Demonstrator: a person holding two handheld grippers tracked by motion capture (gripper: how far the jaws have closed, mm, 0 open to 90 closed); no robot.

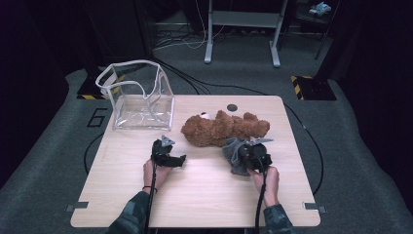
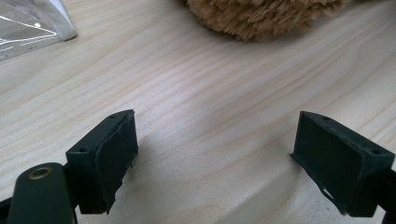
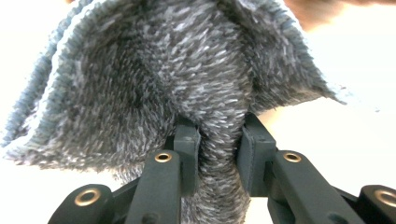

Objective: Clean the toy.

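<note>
A brown teddy bear (image 1: 224,127) lies on its side in the middle of the wooden table (image 1: 204,195); its fur edge (image 2: 261,18) shows at the top of the left gripper view. My right gripper (image 1: 248,152) is shut on a grey knitted cloth (image 1: 234,155), which bunches between its jaws (image 3: 187,79) just in front of the bear. My left gripper (image 1: 181,160) rests low over bare table to the bear's left, open, with nothing between its pads (image 2: 109,158).
A clear plastic bag (image 1: 141,97) with white trim stands open at the table's back left; its corner (image 2: 28,28) shows in the left gripper view. A small dark round hole (image 1: 232,107) sits near the far edge. Table legs and cables lie beyond.
</note>
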